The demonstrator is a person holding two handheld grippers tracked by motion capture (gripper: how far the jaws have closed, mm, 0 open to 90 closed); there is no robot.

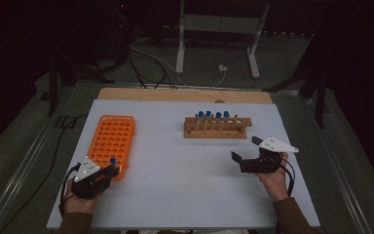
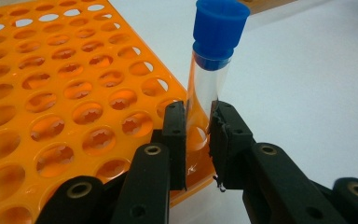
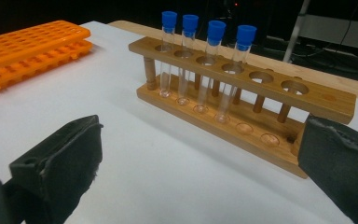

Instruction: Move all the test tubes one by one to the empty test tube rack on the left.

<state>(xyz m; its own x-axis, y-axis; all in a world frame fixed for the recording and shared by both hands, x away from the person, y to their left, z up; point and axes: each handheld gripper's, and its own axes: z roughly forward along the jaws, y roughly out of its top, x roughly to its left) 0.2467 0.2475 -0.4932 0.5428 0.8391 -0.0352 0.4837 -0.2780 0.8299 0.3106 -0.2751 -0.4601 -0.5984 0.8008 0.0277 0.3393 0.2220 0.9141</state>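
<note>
The left gripper [image 2: 198,140] clamps a blue-capped test tube [image 2: 212,70] upright at the near corner of the orange rack [image 2: 65,93]. The operator should keep it vertical and centred over the hole. The right gripper [image 3: 200,163] waits wide open, empty, near the wooden rack [image 3: 242,100].

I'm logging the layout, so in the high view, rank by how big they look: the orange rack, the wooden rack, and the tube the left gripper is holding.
1. Orange rack: looks largest, though it also sits nearer the camera.
2. Wooden rack: smaller, but farther back, so its true size against the orange one is unsure.
3. Tube in the left gripper: clearly smallest.
</note>
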